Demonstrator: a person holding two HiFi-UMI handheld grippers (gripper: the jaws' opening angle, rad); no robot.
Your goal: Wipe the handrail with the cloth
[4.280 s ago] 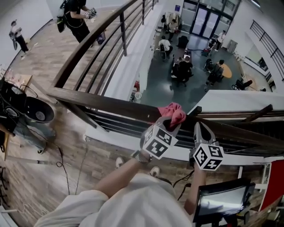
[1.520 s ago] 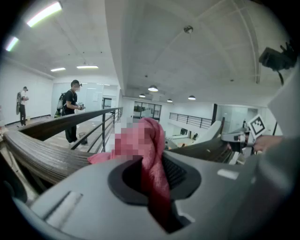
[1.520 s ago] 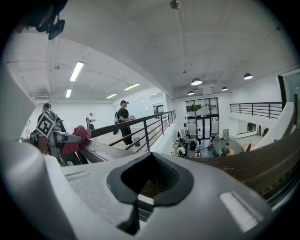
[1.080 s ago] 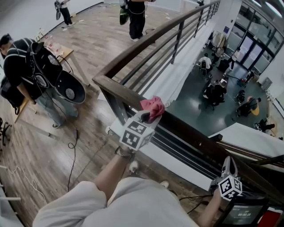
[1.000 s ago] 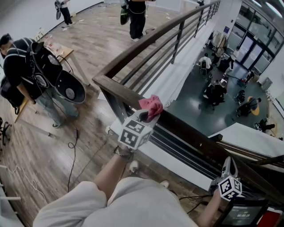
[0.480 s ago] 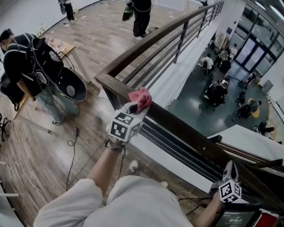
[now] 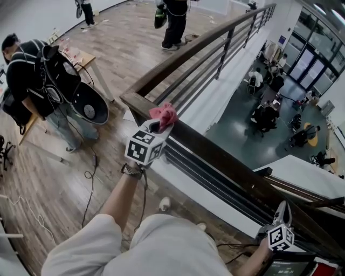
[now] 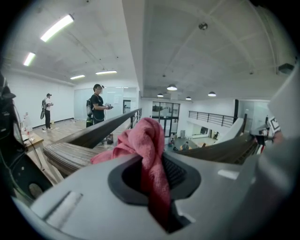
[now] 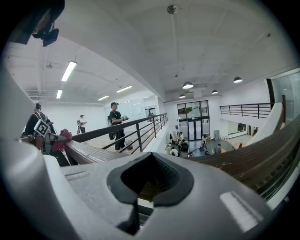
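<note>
Your left tool (image 7: 155,127): matt grey plastic, dark ribbed rubbery pads (image 8: 174,172). Cloth (image 7: 163,114) you hold: pink, soft, fuzzy weave. Handrail (image 7: 215,152): dark wood, streaked grain, low sheen. Rails (image 7: 202,175) beneath: dark matt metal. Floor (image 7: 54,183): pale wood planks.

Upper level: light brown wood-plank floor (image 7: 48,178), with thin black cables (image 7: 88,178) trailing across it. A small pale wooden table (image 7: 86,58) stands at the left, near the plain white wall (image 7: 32,16).

Lower level: smooth dark grey-green floor (image 7: 237,116), a round orange rug (image 7: 309,131), and tall glass doors in dark frames (image 7: 307,64) at the far end.

The white ceiling (image 8: 197,56) carries long fluorescent strip lights (image 8: 56,28) and round ceiling lamps (image 8: 172,87), all lit.
</note>
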